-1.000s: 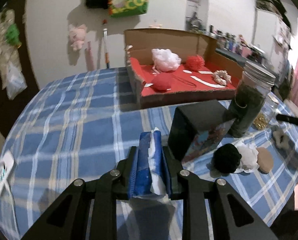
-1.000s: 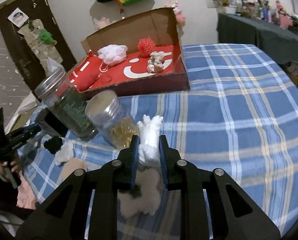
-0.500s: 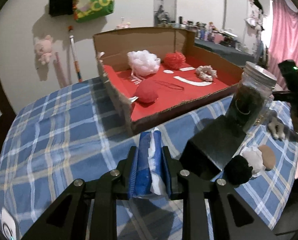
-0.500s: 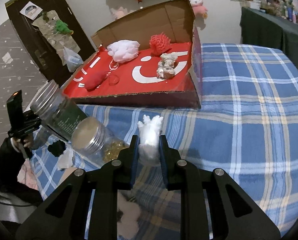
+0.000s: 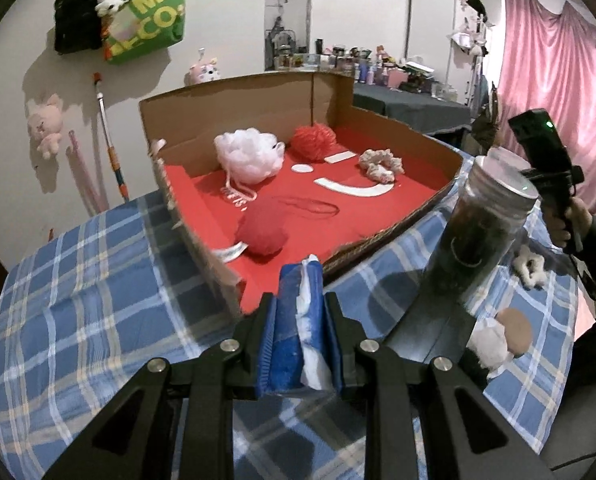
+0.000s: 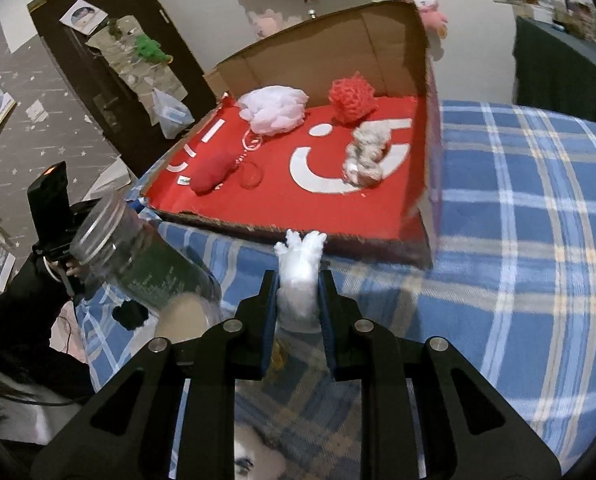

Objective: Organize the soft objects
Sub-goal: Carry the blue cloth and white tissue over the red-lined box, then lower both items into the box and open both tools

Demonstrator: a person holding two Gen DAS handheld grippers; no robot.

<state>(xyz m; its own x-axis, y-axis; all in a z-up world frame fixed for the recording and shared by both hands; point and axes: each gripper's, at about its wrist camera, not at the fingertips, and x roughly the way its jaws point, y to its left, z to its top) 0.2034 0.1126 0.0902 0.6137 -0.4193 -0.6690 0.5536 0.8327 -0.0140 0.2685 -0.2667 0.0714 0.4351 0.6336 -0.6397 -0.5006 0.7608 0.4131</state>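
My left gripper [image 5: 300,308] is shut on a blue and white soft cloth [image 5: 298,320], held just in front of the near corner of a red-lined cardboard box [image 5: 201,232]. My right gripper [image 6: 298,284] is shut on a white fluffy soft piece [image 6: 300,264], held before the box's front wall [image 6: 298,236]. The box holds a white puff [image 5: 247,152], a red yarn ball [image 5: 314,140], a red soft lump [image 5: 261,230] and a beige scrunchie [image 5: 380,164].
A tall dark-filled glass jar [image 5: 478,236] stands right of the box on the blue plaid cloth [image 5: 77,300], above a black box [image 5: 430,328]. Small white, black and tan soft pieces [image 5: 502,336] lie near it. A dark table [image 6: 558,72] stands behind.
Both grippers have moved closer to the cardboard box, still holding their soft items. The box now fills more of each view.
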